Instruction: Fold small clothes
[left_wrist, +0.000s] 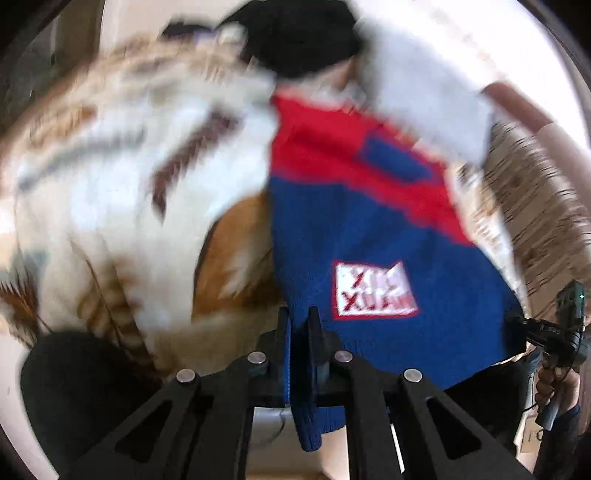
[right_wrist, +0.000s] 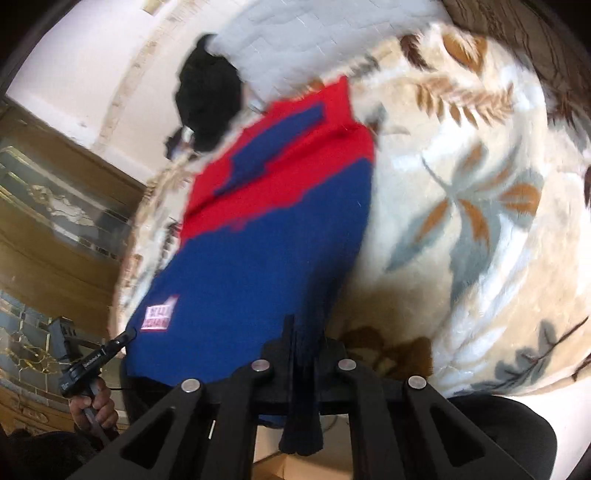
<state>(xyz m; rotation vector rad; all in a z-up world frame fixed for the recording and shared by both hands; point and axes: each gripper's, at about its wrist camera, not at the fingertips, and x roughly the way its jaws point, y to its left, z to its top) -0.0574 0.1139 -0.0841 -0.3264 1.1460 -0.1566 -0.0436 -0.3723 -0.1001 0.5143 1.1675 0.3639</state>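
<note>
Spanning centre frame, the blue-and-red knit sweater (left_wrist: 354, 229) hangs limp between left gripper (left_wrist: 299, 325) and right gripper (right_wrist: 301, 339), both clamped on its hem; soft, light, best held by edges over the floral blanket (right_wrist: 461, 206).

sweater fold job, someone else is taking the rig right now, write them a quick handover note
Left gripper: shut on the hem edge of the red and blue sweater, on the side near the white patch.
Right gripper: shut on the same hem, at the opposite corner.
The sweater hangs stretched between both, its red top toward the floral blanket; whether it touches the blanket is unclear through the blur. A black garment and a white one lie beyond it.
Done: sweater picked up by the hem.
Left: no fold visible yet; probably lay it flat on the blanket, then fold.
</note>
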